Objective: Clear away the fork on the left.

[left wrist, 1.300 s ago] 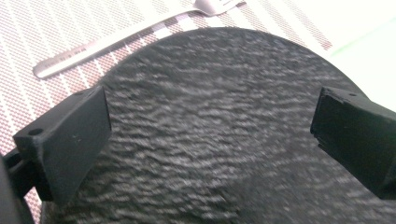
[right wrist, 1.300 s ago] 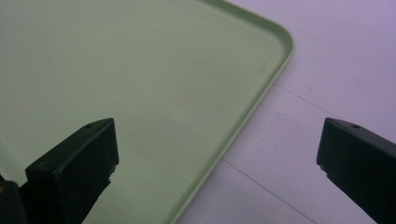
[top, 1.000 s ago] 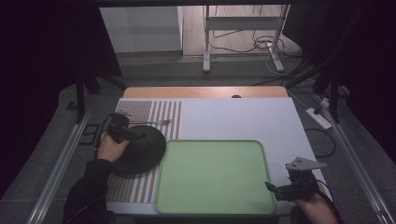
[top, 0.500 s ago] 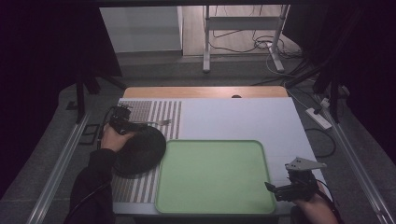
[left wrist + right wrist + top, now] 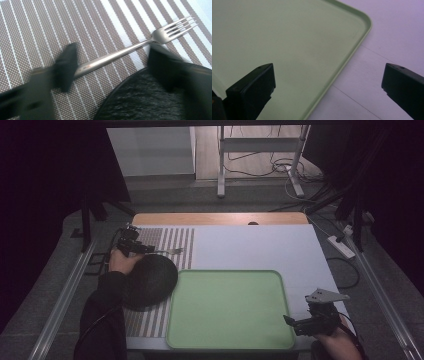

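Note:
A silver fork [image 5: 117,54] lies on a brown-and-white striped placemat [image 5: 50,22], tines pointing away from my left gripper [image 5: 112,50]. That gripper is open, one jaw at the handle's end and the other over the rim of a black plate [image 5: 140,100]. In the high view the left gripper [image 5: 140,247] is at the table's far left, with the fork [image 5: 170,251] beside it and the plate [image 5: 150,280] just nearer. My right gripper [image 5: 328,71] is open and holds nothing, straddling the right edge of a green tray [image 5: 274,37]. The high view shows it [image 5: 296,324] at the tray's [image 5: 227,307] near right corner.
The white table top [image 5: 250,245] lies bare beyond the tray, with a wooden strip [image 5: 220,218] along the far edge. A power strip [image 5: 341,245] sits off the table's right side. Metal rails [image 5: 60,295] run along both sides.
My left hand and gripper have moved away from the plate toward the far left, onto the fork's handle end. The fork, plate, tray and right gripper have stayed put.

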Tool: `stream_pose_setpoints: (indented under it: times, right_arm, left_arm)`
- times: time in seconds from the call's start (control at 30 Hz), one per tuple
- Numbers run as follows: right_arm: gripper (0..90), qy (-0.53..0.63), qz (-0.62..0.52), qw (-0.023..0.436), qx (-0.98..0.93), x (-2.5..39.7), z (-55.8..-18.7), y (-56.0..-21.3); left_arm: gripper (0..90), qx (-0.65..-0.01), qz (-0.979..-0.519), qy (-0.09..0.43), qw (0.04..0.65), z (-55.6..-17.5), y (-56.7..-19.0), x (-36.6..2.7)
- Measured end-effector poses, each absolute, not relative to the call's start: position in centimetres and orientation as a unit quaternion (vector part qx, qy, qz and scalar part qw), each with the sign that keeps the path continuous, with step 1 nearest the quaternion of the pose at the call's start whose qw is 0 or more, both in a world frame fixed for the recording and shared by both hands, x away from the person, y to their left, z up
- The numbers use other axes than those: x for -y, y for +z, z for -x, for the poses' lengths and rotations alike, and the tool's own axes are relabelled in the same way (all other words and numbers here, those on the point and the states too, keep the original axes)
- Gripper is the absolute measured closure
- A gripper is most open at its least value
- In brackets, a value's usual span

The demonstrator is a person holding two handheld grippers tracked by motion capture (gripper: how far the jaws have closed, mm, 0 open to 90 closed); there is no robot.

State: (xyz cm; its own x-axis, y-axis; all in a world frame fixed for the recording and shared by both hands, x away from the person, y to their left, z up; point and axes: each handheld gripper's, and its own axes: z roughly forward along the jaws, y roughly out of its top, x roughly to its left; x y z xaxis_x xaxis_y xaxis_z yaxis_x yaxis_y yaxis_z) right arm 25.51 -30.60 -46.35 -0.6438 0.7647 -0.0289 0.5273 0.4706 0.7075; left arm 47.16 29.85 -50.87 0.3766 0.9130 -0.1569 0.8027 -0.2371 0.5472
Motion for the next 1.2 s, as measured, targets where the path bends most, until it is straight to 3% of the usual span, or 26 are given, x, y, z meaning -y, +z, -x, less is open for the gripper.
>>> stream_pose_setpoints:
  times: [0.03, 0.07, 0.1, 0.13, 0.17, 0.53, 1.2]
  right_arm:
    - [0.0, 0.342, -0.385, 0.174, -0.84, 30.6, -25.5, -46.3]
    - [0.0, 0.342, -0.384, 0.174, -0.84, 30.6, -25.5, -46.3]
    - [0.0, 0.342, -0.384, 0.174, -0.84, 30.6, -25.5, -46.3]
    - [0.0, 0.342, -0.385, 0.173, -0.84, 30.6, -25.5, -46.3]
    - [0.0, 0.343, -0.385, 0.173, -0.839, 30.6, -25.5, -46.3]
    - [0.0, 0.346, -0.385, 0.171, -0.838, 30.7, -25.5, -46.3]
    - [0.0, 0.341, -0.381, 0.172, -0.842, 30.5, -25.5, -46.4]
  left_arm:
    - [59.9, -0.552, -0.781, 0.094, 0.278, -47.3, -50.9, -30.0]
    - [59.9, -0.552, -0.781, 0.097, 0.275, -47.4, -51.0, -30.1]
    - [78.8, -0.556, -0.779, 0.103, 0.271, -47.6, -51.0, -30.2]
    - [86.5, -0.557, -0.779, 0.104, 0.268, -47.7, -51.1, -30.4]
    - [88.4, -0.559, -0.778, 0.107, 0.267, -47.9, -51.1, -30.5]
    - [88.5, -0.594, -0.773, 0.118, 0.189, -49.6, -52.4, -31.8]
    - [88.5, -0.567, -0.8, 0.02, 0.196, -47.7, -51.9, -32.7]
